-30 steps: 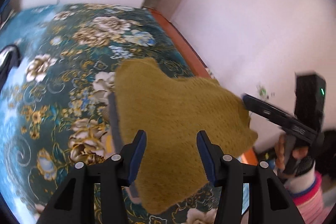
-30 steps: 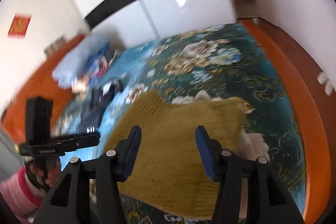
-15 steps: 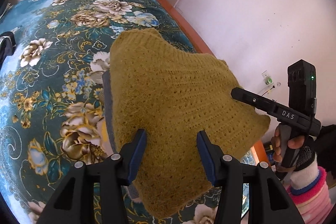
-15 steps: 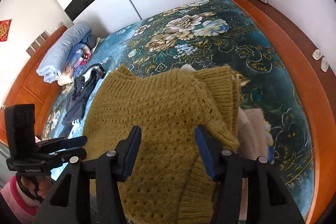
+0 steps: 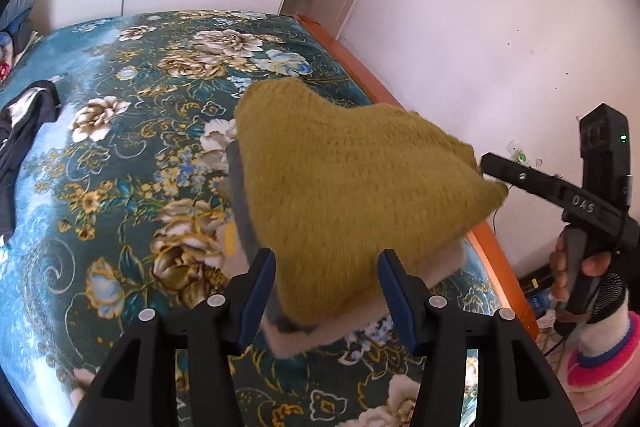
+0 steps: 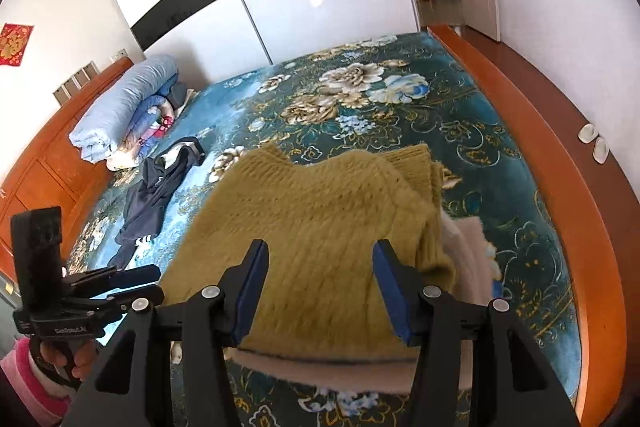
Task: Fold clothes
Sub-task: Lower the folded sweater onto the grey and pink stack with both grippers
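Folded mustard knit sweater [image 6: 320, 227] atop pale garments [image 6: 468, 247], both hand-held grippers apart, left [image 5: 327, 287] widening, empty.

Both views are bright with daylight — soft glare patches sit on the glossy wardrobe doors [image 6: 280, 7] and the white wall [image 5: 480, 27]. Shadows are faint. Fisheye bending curves the bed frame [image 6: 560, 163] and blackens the corners. The mustard sweater [image 5: 344, 187] shows slight motion blur — its near edge is smeared.
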